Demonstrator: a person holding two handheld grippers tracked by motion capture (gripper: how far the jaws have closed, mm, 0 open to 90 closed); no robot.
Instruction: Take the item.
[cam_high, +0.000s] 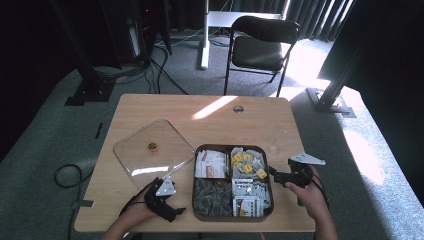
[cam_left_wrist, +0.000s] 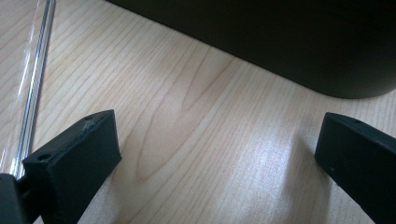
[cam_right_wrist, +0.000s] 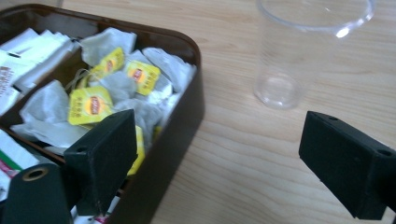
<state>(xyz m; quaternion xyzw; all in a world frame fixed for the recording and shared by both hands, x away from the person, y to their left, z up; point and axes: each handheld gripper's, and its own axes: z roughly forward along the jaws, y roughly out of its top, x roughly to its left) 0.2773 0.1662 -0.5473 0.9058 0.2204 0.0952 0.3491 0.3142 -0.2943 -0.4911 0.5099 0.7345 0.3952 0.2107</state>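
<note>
Pale wood table (cam_high: 150, 107), sunlit in one streak. Brown compartment box (cam_high: 197, 210) at near centre, clear lid (cam_high: 152, 151) lying off to its left. My right gripper (cam_high: 274, 173) sits at the box's right rim, jaws spread wide, empty; clear plastic cup (cam_right_wrist: 299, 51) stands just ahead, between jaws. Yellow-tagged tea bags (cam_right_wrist: 112, 79) lie beside my left jaw. My left gripper (cam_high: 181, 210), open too, rests between lid and box.

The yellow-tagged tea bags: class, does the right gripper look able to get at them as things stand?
Probably yes. The right gripper is open beside the box, whose lid lies aside, leaving the tea bags uncovered.
</note>
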